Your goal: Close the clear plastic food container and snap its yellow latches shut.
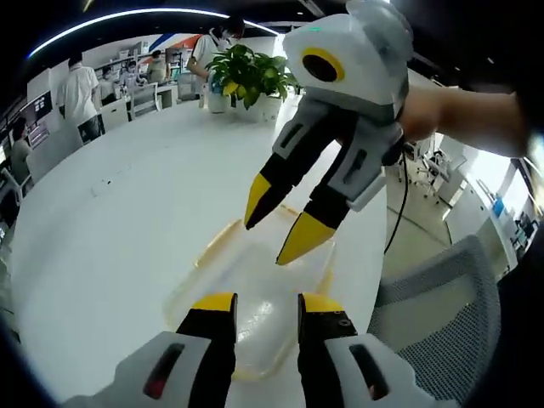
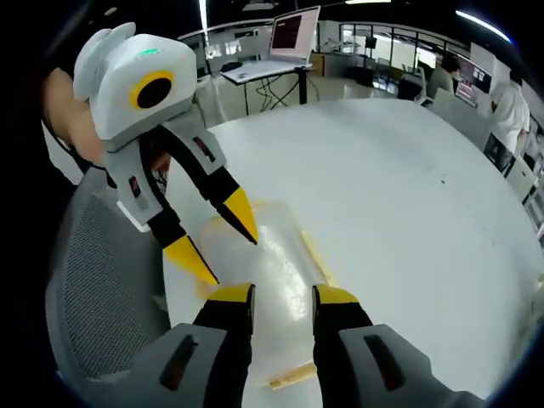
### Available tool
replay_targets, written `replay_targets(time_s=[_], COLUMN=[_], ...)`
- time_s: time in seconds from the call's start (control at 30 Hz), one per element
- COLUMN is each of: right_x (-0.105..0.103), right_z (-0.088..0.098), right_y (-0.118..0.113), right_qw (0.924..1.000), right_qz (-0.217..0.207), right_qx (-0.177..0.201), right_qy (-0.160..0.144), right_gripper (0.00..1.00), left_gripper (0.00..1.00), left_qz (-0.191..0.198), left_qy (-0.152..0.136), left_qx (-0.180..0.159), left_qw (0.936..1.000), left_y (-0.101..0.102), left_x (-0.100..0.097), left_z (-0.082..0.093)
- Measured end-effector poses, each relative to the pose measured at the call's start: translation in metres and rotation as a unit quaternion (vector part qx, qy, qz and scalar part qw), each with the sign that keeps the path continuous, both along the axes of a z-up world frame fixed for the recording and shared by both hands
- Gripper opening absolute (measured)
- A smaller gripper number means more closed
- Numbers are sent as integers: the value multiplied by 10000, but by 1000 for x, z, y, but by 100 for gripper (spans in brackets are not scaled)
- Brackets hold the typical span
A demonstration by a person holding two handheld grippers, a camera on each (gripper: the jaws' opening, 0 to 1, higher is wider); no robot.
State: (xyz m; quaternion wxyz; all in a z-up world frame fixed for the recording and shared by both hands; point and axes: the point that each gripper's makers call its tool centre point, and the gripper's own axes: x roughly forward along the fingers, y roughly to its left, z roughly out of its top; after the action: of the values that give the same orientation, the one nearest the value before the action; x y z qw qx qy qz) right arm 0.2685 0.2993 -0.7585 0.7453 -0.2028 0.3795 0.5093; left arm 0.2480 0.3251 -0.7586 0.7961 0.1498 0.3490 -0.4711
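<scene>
Two grippers hovered over the clear plastic food container, which lay on the white table near its edge. In the left gripper view the left gripper held its yellow-tipped jaws parted just above the container's glossy, rounded lid, while the right gripper came in from one o'clock, jaws also spread and empty. A yellow latch ran along the container's side. Whether anything lay inside was unclear. A grey mesh chair stood beside the table.

Clear container flat on white table, yellow latches at edges.
</scene>
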Motion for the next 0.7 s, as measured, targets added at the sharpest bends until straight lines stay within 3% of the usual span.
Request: replay_targets(time_s=[0.3,0.4,0.7], right_x=[8,13,27], right_z=[0,2,-3], right_y=[3,4,5], right_qw=[9999,9999,9997], right_qz=[107,119,166], right_qx=[-74,-66,-139], right_qy=[-2,-32,89], right_gripper=[20,25,25], left_gripper=[23,24,28], left_qz=[-195,-285,-499], left_qy=[-120,-179,-344], left_qx=[129,179,361], left_qw=[9997,9993,9975], left_y=[-1,-1,-3], left_x=[-8,-10,-13], left_z=[0,-1,-5])
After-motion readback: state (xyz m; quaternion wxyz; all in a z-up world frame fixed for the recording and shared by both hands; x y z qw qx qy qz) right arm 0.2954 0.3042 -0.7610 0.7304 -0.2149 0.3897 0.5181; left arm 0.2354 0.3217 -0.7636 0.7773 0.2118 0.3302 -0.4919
